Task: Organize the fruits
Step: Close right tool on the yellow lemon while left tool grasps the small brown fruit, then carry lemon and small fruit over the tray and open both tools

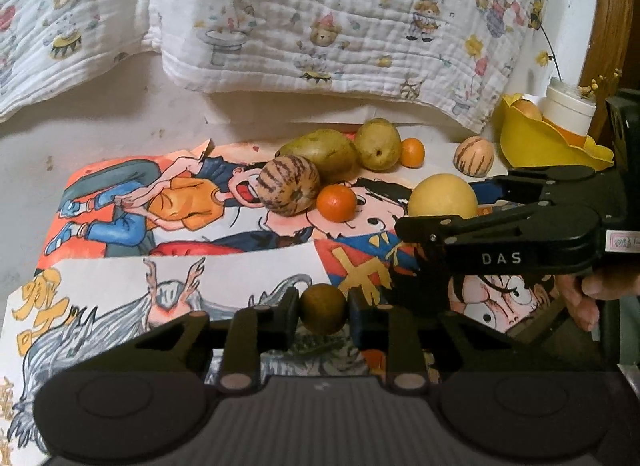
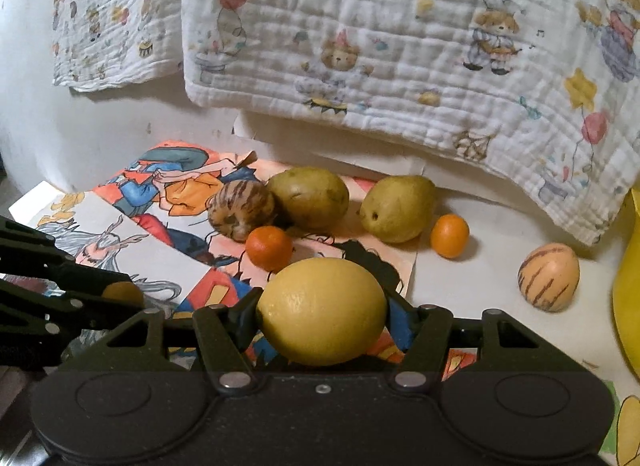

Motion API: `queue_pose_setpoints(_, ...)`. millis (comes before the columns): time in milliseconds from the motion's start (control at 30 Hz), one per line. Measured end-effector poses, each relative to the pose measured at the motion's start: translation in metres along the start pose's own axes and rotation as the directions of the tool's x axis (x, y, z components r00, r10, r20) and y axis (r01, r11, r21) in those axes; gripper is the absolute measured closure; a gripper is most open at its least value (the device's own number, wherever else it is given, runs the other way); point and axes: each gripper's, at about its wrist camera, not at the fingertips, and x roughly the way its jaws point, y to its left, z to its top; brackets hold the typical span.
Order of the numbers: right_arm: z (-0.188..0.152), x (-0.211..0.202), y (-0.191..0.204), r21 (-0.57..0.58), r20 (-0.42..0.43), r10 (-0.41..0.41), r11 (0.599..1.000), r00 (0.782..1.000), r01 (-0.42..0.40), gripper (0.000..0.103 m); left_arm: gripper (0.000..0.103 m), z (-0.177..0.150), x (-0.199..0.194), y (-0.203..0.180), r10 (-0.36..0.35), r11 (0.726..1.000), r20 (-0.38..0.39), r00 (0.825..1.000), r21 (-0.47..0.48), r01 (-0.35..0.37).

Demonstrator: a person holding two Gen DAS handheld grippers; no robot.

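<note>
Dim, warm indoor light with soft shadows under the fruit — fisheye bending and dark corners, slightly soft focus throughout.

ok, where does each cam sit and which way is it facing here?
Left wrist: on the left gripper, looking forward and down over the cartoon drawings toward the hanging blanket; its jaws grip a small brown fruit; the right gripper and a hand show on the right.
Right wrist: on the right gripper, same facing, jaws around a yellow lemon; left gripper at left edge.
Shared: lemon, striped fruits, pears, both oranges, blanket.
</note>
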Motion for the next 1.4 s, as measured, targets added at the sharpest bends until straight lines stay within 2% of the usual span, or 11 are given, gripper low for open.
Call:
queue_pose_setpoints(467,-0.012,-0.068,0.038,-0.053,0.04,0.081,0.995,0.996,-0.079,0.039,0.075,-0.021,-0.044,0.0,-0.035,0.999,0.015,0.999,-0.041,0.036)
queue_pose_setpoints(667,-0.032,-0.095,0.058,-0.052,0.03,0.118,0.992,0.993,-0.116,0.039,0.075,-0.038,-0.067,-0.001,-0.041,0.998,0.005,0.999,-0.05,0.041)
queue_pose_setpoints(933,-0.066,-0.118,0.083,-0.035,-0.025,0.157,0.987,0.987,-0.158,0.039,0.075,-0.063,-0.093,-0.006,-0.063,0.996,-0.012,0.998,-0.06,0.062)
queue_pose_setpoints(1200,-0.088,-0.136,0.099,-0.038,-0.048,0.171,0.984,0.984,-0.173,0.039,0.075,-0.084,-0.107,-0.011,-0.082,0.995,-0.043,0.996,-0.068,0.079)
queue_pose_setpoints(1400,-0.095,-0.144,0.104,-0.049,-0.059,0.171,0.984,0.984,-0.174,0.039,0.075,-0.094,-0.109,-0.017,-0.071,0.996,-0.078,0.994,-0.067,0.066)
